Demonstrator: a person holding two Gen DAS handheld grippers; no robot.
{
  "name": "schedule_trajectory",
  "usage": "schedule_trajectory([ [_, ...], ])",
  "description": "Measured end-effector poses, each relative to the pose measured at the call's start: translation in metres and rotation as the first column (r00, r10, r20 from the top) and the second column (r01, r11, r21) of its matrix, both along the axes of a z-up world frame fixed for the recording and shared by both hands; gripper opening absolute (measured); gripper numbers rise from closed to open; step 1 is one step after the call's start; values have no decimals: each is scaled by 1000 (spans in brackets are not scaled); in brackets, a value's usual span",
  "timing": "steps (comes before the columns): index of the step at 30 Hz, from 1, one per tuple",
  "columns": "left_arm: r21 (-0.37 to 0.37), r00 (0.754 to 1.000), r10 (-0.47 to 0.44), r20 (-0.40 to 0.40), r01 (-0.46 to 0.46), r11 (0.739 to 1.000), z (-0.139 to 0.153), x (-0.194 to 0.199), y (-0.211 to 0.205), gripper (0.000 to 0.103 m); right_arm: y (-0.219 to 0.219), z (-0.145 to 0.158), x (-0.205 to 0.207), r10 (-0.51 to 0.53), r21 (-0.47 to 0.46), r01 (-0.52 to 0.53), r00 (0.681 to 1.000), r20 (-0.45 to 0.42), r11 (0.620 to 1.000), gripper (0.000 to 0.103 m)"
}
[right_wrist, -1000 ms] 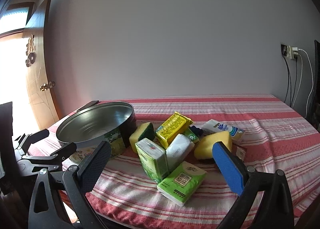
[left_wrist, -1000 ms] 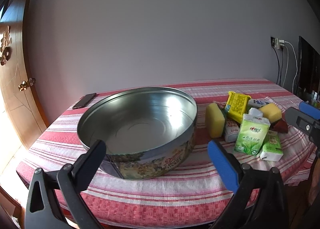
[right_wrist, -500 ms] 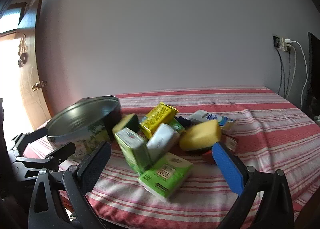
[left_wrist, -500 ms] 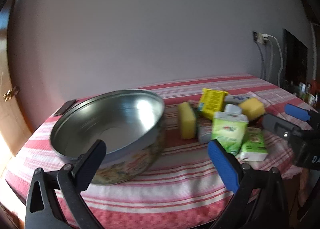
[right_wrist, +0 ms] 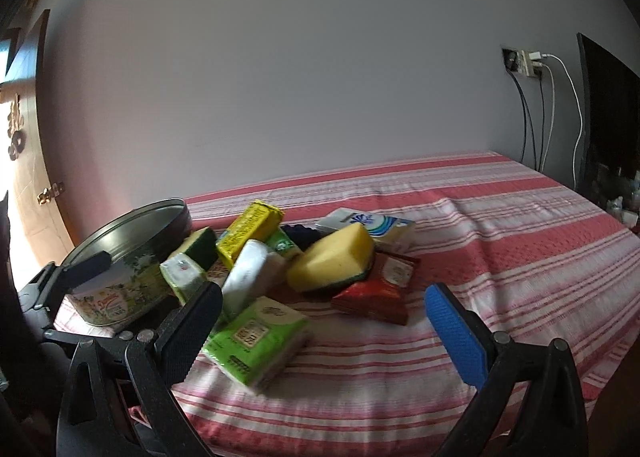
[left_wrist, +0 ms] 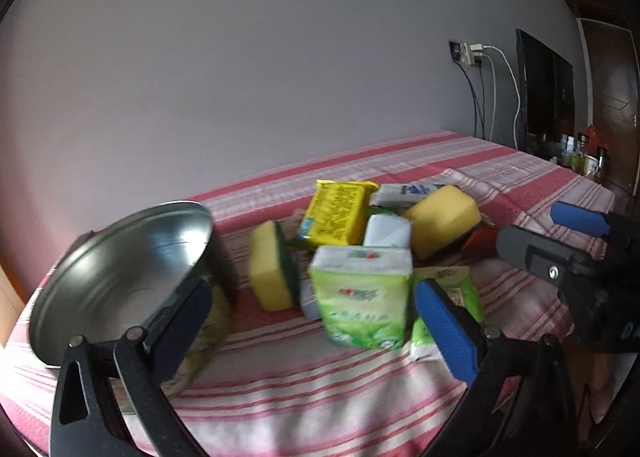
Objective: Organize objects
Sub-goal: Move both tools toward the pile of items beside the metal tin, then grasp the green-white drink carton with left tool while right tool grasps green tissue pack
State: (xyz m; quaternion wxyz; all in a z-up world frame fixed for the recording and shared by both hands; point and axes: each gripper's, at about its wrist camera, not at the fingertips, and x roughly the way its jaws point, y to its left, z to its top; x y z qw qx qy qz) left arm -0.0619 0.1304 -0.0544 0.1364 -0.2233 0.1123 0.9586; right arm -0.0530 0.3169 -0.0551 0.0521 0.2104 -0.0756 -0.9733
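Red packet (right_wrist: 376,289) plain only in right view; both jaws wide, empty.

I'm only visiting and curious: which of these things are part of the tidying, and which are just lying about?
For the job: round tin, yellow sponges, green tissue packs, yellow packet, red packet.
Just there: striped tablecloth, wall chargers, dark screen.

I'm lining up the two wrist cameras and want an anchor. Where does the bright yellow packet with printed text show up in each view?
Left wrist view: the yellow packet stands at centre, behind the upright green tissue pack.
Right wrist view: it sits left of centre, leaning among the pile, just right of the round tin.
Shared landmark: the round tin, at the left of the pile in both.
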Motion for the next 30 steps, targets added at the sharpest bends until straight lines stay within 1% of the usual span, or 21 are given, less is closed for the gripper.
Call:
schedule_trajectory([
  [3,-14,1000,-7,-9,7,1000,-2,-6,6,102,5,-4,-4,-8,0,8,1000,10,1000,102],
  [5,0,999,-41,-7,41,999,-3,-8,8,92,8,-7,-6,-18,-2,18,1000,21,1000,102],
  [8,34,995,-87,45,85,996,-8,-15,9,65,14,-10,-7,-31,-18,32,999,31,999,102],
  [9,46,993,-104,64,101,994,-11,-16,9,53,15,-11,-8,-34,-23,35,999,35,999,102],
  [13,67,993,-101,63,97,993,-10,-12,4,53,11,-14,-7,-27,-16,28,999,40,999,102],
  [15,82,996,-73,43,69,994,-5,-7,-1,53,7,-15,-8,-15,-3,15,999,42,1000,102],
  [18,102,999,-40,-4,40,994,6,0,-9,53,-4,-18,-9,8,16,-9,999,51,1000,102],
  [22,100,997,24,-78,-16,995,20,8,-22,53,-28,-23,-11,58,46,-61,996,67,997,102],
  [24,99,994,45,-96,-35,994,23,10,-29,53,-41,-26,-13,73,66,-78,994,80,995,102],
  [27,110,993,65,-97,-55,992,25,7,-36,53,-62,-33,-17,88,114,-100,991,102,988,102],
  [30,123,994,78,-80,-68,990,22,4,-43,53,-73,-41,-21,67,176,-88,990,122,980,102],
])
